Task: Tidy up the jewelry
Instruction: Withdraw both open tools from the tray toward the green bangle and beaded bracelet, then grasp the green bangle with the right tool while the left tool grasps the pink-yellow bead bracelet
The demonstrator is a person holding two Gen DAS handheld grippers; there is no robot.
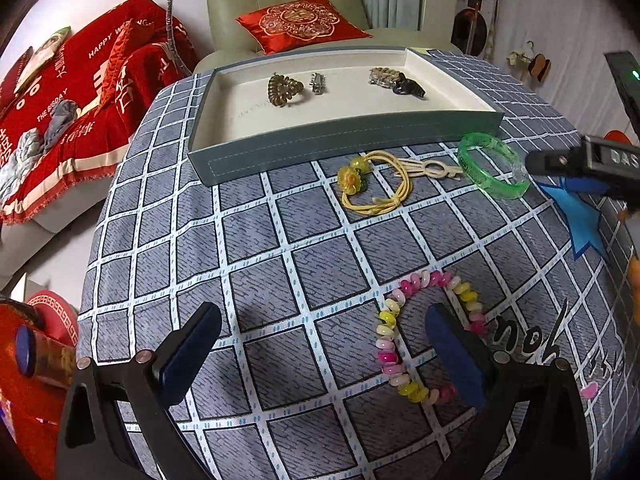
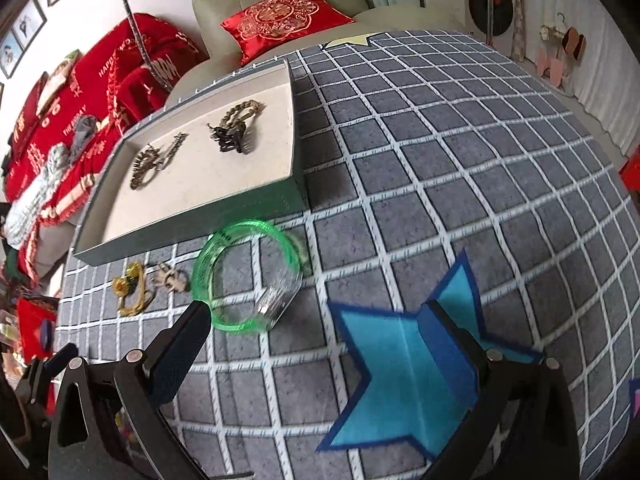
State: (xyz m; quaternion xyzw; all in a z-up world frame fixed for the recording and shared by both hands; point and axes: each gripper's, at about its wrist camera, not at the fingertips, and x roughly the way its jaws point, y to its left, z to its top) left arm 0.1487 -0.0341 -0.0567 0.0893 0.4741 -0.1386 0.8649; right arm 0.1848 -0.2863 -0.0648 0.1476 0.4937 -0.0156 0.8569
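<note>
Translucent green plastic bangle (image 2: 246, 276) on tabletop (image 2: 440, 200) beside tray's (image 2: 192, 216) near edge; left gripper (image 1: 324, 344), right gripper (image 2: 316, 336): jaws wide open, holding nothing.

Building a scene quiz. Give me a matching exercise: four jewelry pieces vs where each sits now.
1 green bangle
2 beaded bracelet
3 black claw clip
4 yellow flower hair tie

A inside the tray
B around the left gripper's right finger
C on the cloth, at the right gripper's left fingertip
D on the cloth before the tray's front wall

1-C, 2-B, 3-A, 4-D
</note>
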